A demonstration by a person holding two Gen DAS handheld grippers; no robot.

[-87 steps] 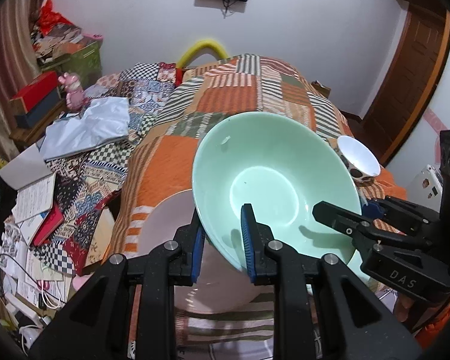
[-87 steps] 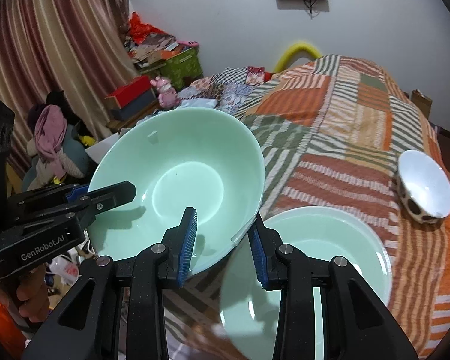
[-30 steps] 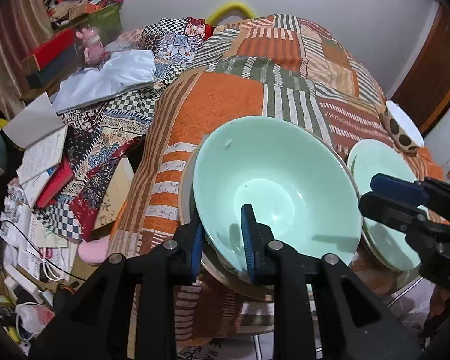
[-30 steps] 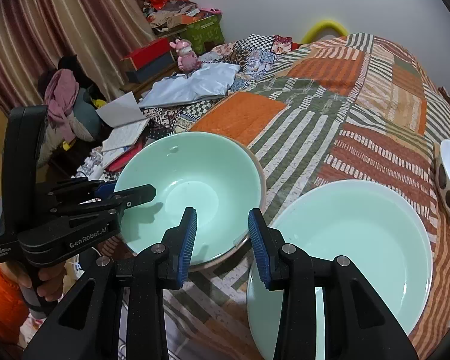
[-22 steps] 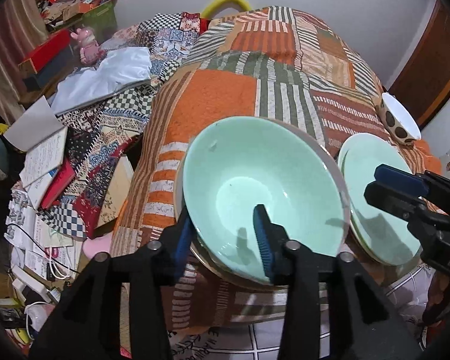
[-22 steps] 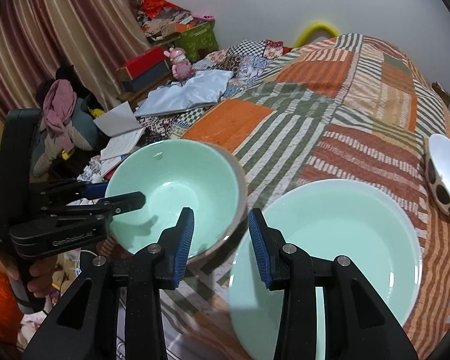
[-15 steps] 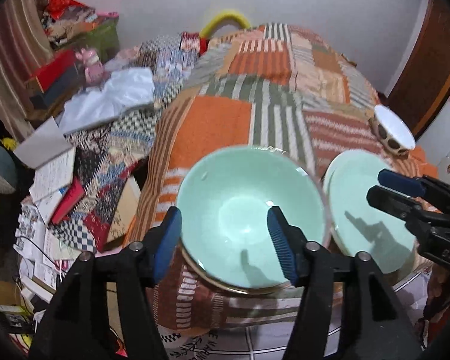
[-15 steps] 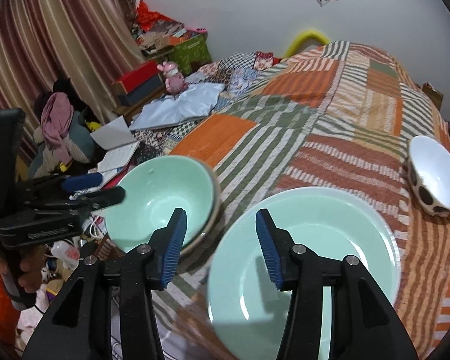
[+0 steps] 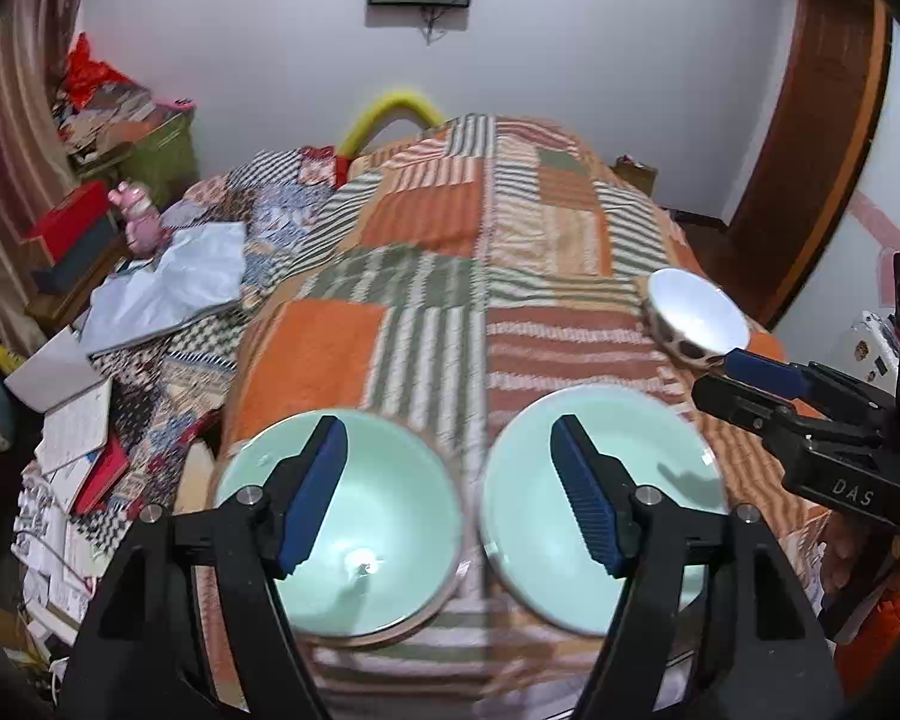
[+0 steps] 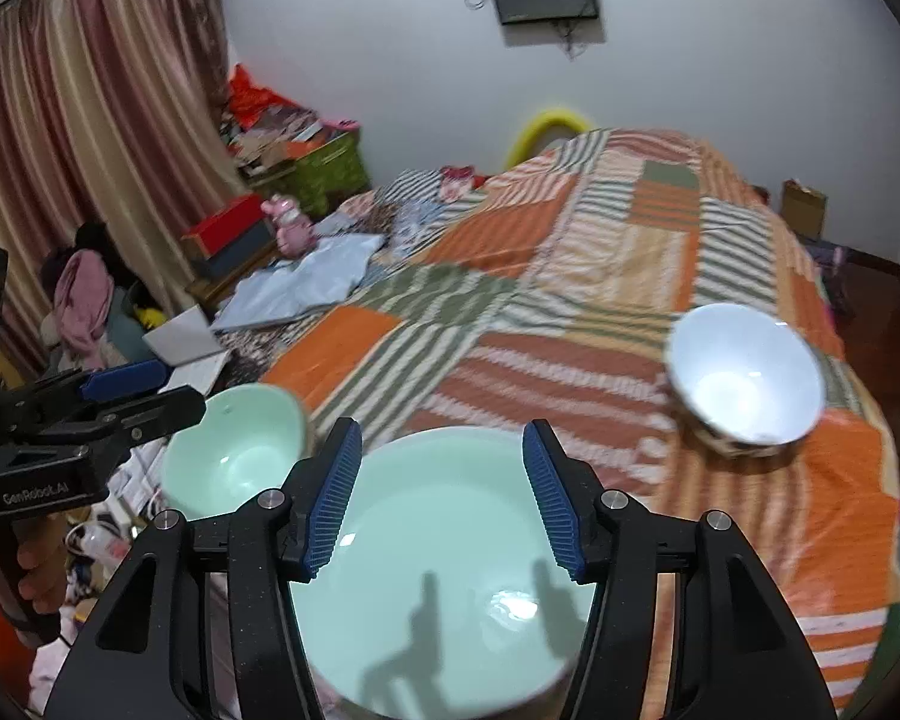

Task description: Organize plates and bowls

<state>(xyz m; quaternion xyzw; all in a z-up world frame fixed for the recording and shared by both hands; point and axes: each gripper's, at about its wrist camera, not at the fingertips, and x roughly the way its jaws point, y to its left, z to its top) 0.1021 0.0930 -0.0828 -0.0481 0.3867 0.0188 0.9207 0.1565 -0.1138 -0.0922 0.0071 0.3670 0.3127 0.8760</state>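
Note:
A pale green bowl [image 9: 366,540] rests on a pale-rimmed plate [image 9: 432,606] at the near left edge of the bed. Right beside it lies a pale green plate [image 9: 600,510], and farther right stands a white bowl with brown spots [image 9: 696,318]. My left gripper [image 9: 447,438] hangs above and short of the two green dishes, its jaws opening with nothing between them. In the right wrist view my right gripper [image 10: 443,438] hovers over the green plate [image 10: 450,540], jaws also opening and empty. The green bowl [image 10: 234,450] and the left gripper [image 10: 180,387] show at left, the white bowl [image 10: 744,372] at right.
A patchwork bedspread [image 9: 426,222] covers the bed. Books and papers [image 9: 72,420], a white cloth [image 9: 174,282] and a pink toy [image 9: 138,219] crowd the left side. A striped curtain [image 10: 60,150] hangs at left, a wooden door frame [image 9: 810,150] stands at right.
Both grippers set the green bowl down on the plate, let go of its rim, opened wide and drew back and up from it.

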